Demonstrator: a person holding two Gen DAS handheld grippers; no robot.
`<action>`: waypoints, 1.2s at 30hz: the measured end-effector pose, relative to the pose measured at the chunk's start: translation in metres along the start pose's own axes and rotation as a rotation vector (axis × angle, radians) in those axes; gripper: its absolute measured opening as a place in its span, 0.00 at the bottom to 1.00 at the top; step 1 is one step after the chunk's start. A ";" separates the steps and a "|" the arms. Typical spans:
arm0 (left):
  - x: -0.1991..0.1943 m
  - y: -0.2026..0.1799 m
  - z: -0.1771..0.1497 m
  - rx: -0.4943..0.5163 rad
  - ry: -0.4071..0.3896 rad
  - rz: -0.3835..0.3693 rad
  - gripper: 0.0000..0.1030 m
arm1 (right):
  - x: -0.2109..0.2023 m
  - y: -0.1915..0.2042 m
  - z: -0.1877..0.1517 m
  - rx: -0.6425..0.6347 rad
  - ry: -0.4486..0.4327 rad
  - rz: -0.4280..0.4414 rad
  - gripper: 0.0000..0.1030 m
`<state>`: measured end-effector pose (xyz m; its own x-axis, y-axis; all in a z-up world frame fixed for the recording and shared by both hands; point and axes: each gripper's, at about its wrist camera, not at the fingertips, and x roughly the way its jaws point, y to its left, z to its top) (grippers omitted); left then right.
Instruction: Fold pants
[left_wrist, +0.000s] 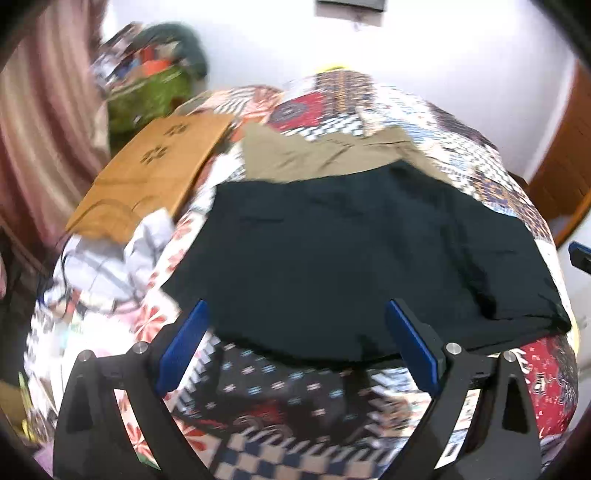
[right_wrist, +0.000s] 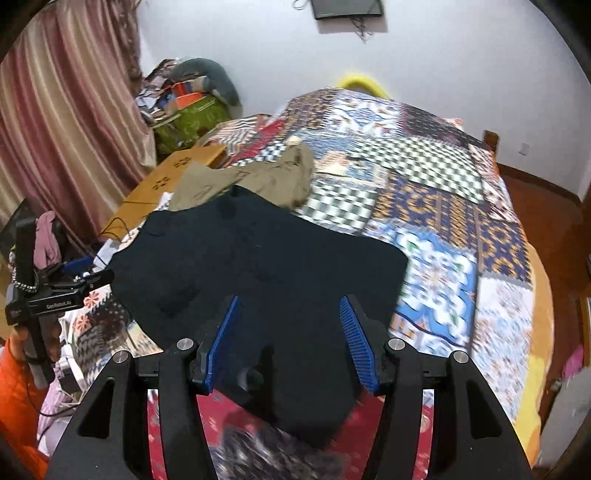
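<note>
Pants (left_wrist: 362, 266), dark navy or black, are laid flat on the patchwork bedspread (right_wrist: 436, 206) near the foot edge of the bed, on its left half as seen in the right wrist view. One near corner of the dark fabric is draped toward the foot edge between the fingers of the right gripper (right_wrist: 290, 306). The right gripper is held over that corner with its blue pads (right_wrist: 354, 343) spread wide and nothing clamped between them; whether the pads touch the cloth cannot be told. The left gripper (left_wrist: 295, 314) is held at the near hem of the pants, jaws also spread wide, nothing gripped; its blue pads (left_wrist: 410, 343) are seen on either side of the hem. In the right wrist view the left gripper's body (right_wrist: 48, 295) is seen at the left side of the bed, held by a hand in an orange sleeve. A khaki garment (right_wrist: 258, 177) lies crumpled just beyond the pants, its near edge overlapped by them. A flat cardboard box (left_wrist: 155, 173) lies at the left edge of the bed. A pile of clutter (right_wrist: 188, 103) is stacked beyond it beside a pink striped curtain (right_wrist: 62, 110).
</note>
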<state>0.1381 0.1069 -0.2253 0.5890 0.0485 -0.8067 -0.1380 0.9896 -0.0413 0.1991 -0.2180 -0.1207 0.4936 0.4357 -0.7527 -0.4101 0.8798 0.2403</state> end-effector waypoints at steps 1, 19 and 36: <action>0.003 0.011 -0.003 -0.030 0.009 0.007 0.94 | 0.005 0.005 0.002 -0.006 0.006 0.010 0.51; 0.055 0.076 -0.023 -0.333 0.133 -0.143 0.94 | 0.070 0.038 -0.023 -0.042 0.185 0.024 0.53; 0.097 0.093 0.011 -0.487 0.176 -0.247 0.63 | 0.070 0.036 -0.023 -0.019 0.182 0.056 0.55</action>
<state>0.1911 0.2048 -0.3013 0.5150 -0.2410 -0.8226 -0.3886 0.7897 -0.4746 0.2010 -0.1604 -0.1791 0.3234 0.4404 -0.8375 -0.4479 0.8509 0.2744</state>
